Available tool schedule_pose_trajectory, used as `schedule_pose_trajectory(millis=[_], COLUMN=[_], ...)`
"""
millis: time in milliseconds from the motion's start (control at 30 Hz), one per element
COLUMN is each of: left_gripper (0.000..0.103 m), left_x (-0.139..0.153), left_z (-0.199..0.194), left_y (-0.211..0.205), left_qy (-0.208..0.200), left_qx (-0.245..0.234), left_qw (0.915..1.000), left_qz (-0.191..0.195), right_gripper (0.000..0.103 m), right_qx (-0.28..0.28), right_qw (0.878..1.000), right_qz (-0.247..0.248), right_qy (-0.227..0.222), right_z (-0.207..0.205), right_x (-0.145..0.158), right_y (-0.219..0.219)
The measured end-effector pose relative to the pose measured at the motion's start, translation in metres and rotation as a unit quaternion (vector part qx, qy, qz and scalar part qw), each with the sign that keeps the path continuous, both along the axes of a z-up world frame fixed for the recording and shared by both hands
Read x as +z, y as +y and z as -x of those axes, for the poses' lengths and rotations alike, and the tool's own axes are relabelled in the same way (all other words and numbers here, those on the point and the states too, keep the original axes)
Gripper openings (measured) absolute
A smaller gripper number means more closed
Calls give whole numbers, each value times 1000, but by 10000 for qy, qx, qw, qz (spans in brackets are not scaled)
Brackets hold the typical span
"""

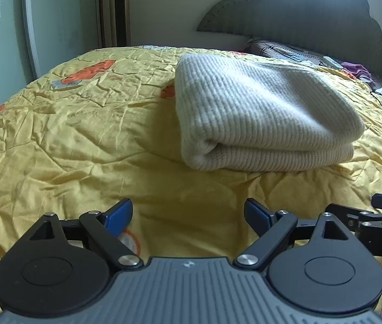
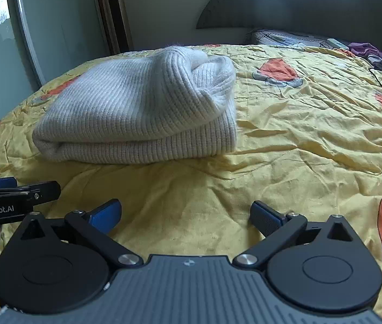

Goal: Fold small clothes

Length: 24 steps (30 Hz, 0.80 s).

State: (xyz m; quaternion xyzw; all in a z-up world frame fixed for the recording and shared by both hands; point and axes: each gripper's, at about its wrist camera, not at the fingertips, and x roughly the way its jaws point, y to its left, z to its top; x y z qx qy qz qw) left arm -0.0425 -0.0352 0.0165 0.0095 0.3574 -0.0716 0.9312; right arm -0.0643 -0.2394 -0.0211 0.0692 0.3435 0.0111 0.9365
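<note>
Folded cream sweater (image 1: 258,113) lying on the yellow bedspread (image 1: 83,135), just ahead of left gripper (image 1: 188,216) and right gripper (image 2: 185,216), both spread wide, holding nothing.

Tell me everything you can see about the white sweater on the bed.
The sweater is an off-white, ribbed knit that looks soft and thick. It is folded into a compact bundle of stacked layers, with a rounded fold along the near edge. In the right wrist view a loose flap bunches up on its far right corner, so the top is not flat. It lies on the wrinkled yellow bedspread, which is all that touches it. Both grippers sit short of it, jaws open and empty.
</note>
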Motion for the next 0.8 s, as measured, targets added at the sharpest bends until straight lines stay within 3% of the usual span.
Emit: schedule_pose_trajectory(millis=[200,267,533,800], left_gripper=[91,101,103,103], left_x=[-7,-10,-16,-17], left_z=[1,3,4,5], left_y=[11,9,-5,-4], left_qy=[-101,-194,-207,-197], left_qx=[72,74,-53,-54], left_qw=[9996,9996,9991,9994], left_qz=[265,183,-354,-285], right_gripper=[103,103,103,103], right_qx=[-38,-36,-40,-22], right_qw=[9998,9994,9987,9985], right_qz=[176,327,478,501], right_qy=[-53,-58,-197,-207], right_z=[2,2,7,6], right_x=[-4,-7,-11,-12], right_y=[3,6,9,10])
